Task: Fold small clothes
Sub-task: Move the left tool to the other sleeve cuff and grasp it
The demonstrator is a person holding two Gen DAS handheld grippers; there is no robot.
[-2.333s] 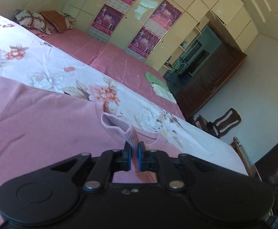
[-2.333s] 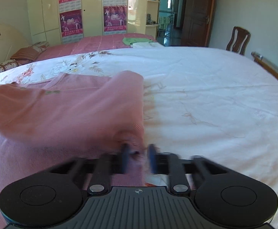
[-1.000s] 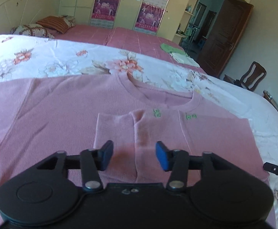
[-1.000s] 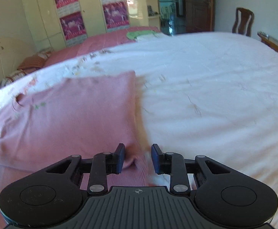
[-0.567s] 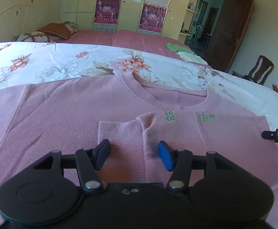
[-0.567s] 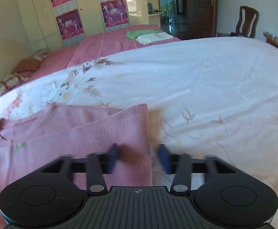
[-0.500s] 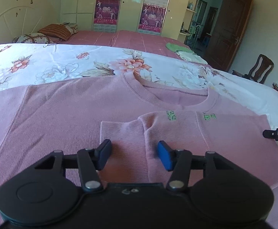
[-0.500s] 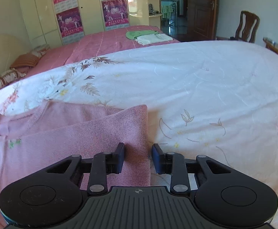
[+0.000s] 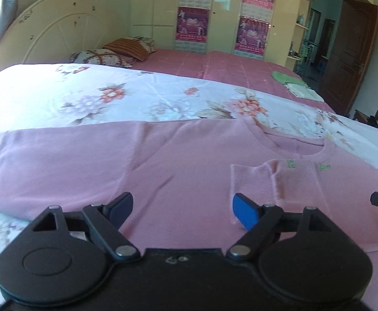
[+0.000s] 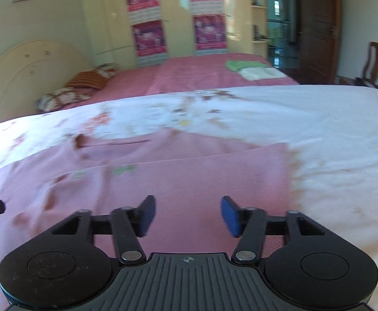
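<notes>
A pink sweater (image 9: pixel 189 160) lies flat on the bed (image 9: pixel 59 98), one sleeve (image 9: pixel 300 184) folded across its chest. Both the left gripper (image 9: pixel 182 208) and right gripper (image 10: pixel 187 213) have fingers apart, holding nothing, with the sweater just ahead of them

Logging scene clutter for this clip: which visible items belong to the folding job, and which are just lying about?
Job:
pink sweater, right side folded in
left gripper, open
right gripper, open

Lying about:
green cloth
white cloth
pillows
chair
</notes>
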